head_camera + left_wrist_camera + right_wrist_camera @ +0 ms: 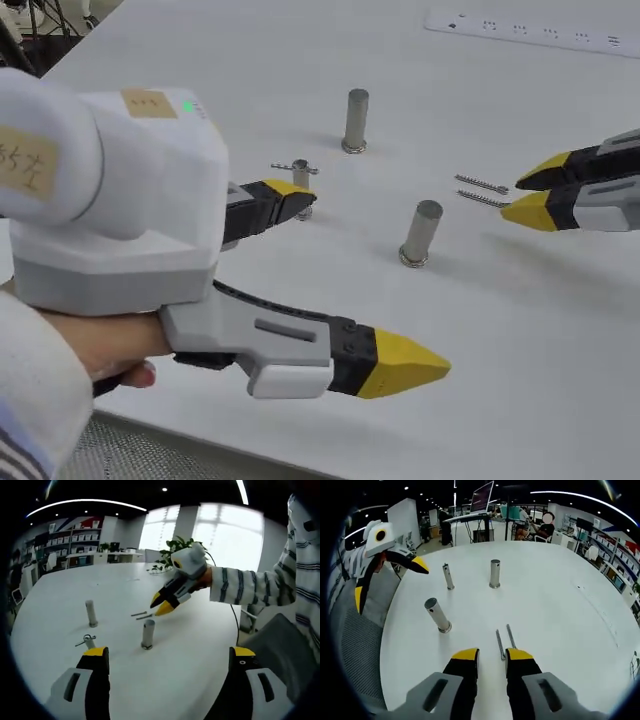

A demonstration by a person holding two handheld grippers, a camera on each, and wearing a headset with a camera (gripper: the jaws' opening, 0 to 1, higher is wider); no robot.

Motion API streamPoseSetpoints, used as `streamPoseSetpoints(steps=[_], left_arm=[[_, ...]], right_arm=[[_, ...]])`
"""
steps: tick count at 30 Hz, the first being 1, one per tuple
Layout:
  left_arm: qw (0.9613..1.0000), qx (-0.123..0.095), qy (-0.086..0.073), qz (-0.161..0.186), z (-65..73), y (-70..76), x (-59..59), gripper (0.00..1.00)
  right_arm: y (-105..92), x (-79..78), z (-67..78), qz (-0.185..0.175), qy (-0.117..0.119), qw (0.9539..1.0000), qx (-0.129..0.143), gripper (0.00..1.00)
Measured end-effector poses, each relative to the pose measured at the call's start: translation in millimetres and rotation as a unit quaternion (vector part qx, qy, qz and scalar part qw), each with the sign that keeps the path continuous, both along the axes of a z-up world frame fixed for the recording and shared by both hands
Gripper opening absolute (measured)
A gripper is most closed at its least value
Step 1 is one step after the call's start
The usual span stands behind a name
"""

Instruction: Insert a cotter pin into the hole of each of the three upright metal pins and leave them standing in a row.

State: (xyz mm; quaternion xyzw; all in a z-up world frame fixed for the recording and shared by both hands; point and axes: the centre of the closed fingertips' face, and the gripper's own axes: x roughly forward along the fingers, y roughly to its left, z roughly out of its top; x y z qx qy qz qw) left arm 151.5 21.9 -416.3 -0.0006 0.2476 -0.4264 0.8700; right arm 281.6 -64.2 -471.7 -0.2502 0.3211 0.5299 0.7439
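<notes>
Head view: left gripper (378, 284) sits big in the foreground, held by a hand (100, 345), jaws spread wide w/ nothing btwn them. Its upper jaw covers the foot of the near-left metal pin (301, 178), which carries a cotter pin (295, 168) through its top. Left gripper view shows that same pin whole, upright just beyond the left jaw tip and apart from it. Far metal pin (357, 120) and near-right metal pin (422, 232) stand upright on the white table (560, 350); the three make a loose triangle, not a line. Right gripper (512, 197) sits at the right edge, jaws a narrow gap apart, holding nothing. Two loose cotter pins (482, 184) lie flat side by side just off its tips. In the right gripper view the pair lies ahead of the right-hand jaw tip; can't tell if one touches it. Power strip (530, 30) lies at the table's far edge in the head view. Left gripper view adds a striped sleeve (250, 587) behind the right gripper, a plant (177, 547) and windows. Right gripper view adds a desk w/ a screen (482, 497) in the bkgd.
</notes>
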Motion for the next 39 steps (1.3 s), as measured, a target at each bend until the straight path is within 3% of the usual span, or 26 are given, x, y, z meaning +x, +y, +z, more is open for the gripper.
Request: streamPoseSetpoints(steps=[6,21,28,39], left_arm=[[1.0000,0.001,0.002,0.004,1.8,-7.9,-3.3,0.99],[1.0000,0.002,0.005,0.006,-1.8,-4.3,-4.1,0.99],[1.0000,0.005,0.007,0.005,-1.3,-7.4,-6.2,0.99],[0.9999,0.011,0.009,0.001,-5.8,1.6,-4.1,0.99]], right_arm=[[1.8,7.0,-11.9,0.018,0.008,0.9992,-0.034,0.10],[-0.2,10.8,-25.5,0.055,0.014,0.9933,-0.101,0.00],[-1.1,9.6,-26.4,0.088,0.004,0.9859,-0.142,0.00],[-1.3,7.5,-25.8,0.108,-0.022,0.9786,-0.174,0.00]])
